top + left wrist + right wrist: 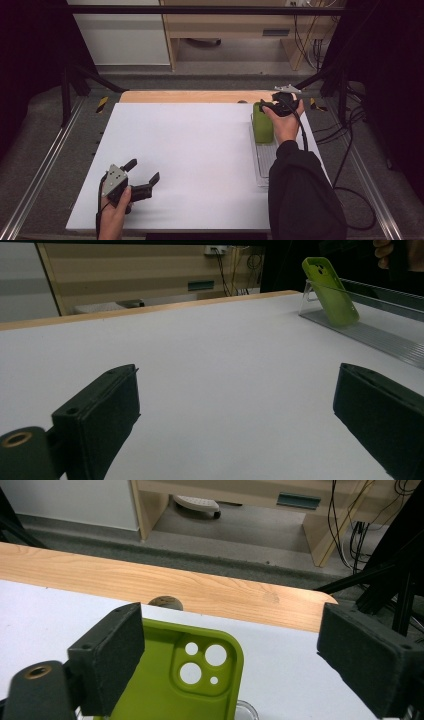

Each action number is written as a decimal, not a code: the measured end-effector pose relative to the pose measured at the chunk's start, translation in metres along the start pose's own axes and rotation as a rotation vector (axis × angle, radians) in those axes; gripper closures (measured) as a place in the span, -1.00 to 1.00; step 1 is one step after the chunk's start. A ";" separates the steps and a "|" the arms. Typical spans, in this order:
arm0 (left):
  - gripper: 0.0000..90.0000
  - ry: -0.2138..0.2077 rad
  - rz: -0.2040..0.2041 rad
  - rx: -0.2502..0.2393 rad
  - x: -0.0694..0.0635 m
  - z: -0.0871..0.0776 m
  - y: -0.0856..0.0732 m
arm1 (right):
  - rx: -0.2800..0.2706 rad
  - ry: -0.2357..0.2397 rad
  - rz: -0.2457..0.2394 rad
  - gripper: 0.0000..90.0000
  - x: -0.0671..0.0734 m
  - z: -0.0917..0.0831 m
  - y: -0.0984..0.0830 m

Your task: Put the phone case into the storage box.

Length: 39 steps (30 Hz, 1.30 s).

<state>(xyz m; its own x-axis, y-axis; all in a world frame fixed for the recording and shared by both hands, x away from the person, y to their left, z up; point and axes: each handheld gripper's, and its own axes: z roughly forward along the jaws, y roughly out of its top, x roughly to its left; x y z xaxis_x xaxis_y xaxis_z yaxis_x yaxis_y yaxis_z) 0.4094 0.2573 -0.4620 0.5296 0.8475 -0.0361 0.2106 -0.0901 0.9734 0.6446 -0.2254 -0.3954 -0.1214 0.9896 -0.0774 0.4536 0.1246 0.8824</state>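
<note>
While the green phone case [262, 123] leans upright in the clear plastic stand [263, 161] along the right edge of the bench [190, 155], near its far right corner, I hold my right gripper [270, 106] over the top of it. In the right gripper view the case [200, 677] shows its hollow inner side, with 3 round camera holes near the top, and my 2 fingers [111, 657] stand wide apart: one overlaps the case's edge, the other is well clear of it. Whether that near finger touches the case, I cannot tell. Beyond the case runs the wooden strip [165, 582] at the far edge of the bench. My left gripper [145, 184] rests low near the front left corner, well apart from the case, its fingers [100, 412] spread wide over bare white surface with nothing between them.
</note>
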 end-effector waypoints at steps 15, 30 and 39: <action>-0.91 -0.001 0.000 0.002 0.000 0.000 0.000 | 0.004 0.003 0.005 -0.87 0.000 -0.002 0.001; -0.91 -0.005 0.002 0.004 -0.001 0.001 0.000 | -0.010 0.053 0.066 -0.90 0.004 -0.004 0.003; -0.91 -0.004 0.001 0.002 0.000 0.000 0.000 | -0.043 0.074 0.099 -0.90 0.008 -0.007 0.004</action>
<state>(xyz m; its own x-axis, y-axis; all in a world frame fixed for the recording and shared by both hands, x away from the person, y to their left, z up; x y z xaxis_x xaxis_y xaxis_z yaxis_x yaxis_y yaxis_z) 0.4095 0.2567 -0.4622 0.5327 0.8455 -0.0359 0.2115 -0.0919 0.9730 0.6395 -0.2171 -0.3892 -0.1435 0.9887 0.0438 0.4283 0.0222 0.9034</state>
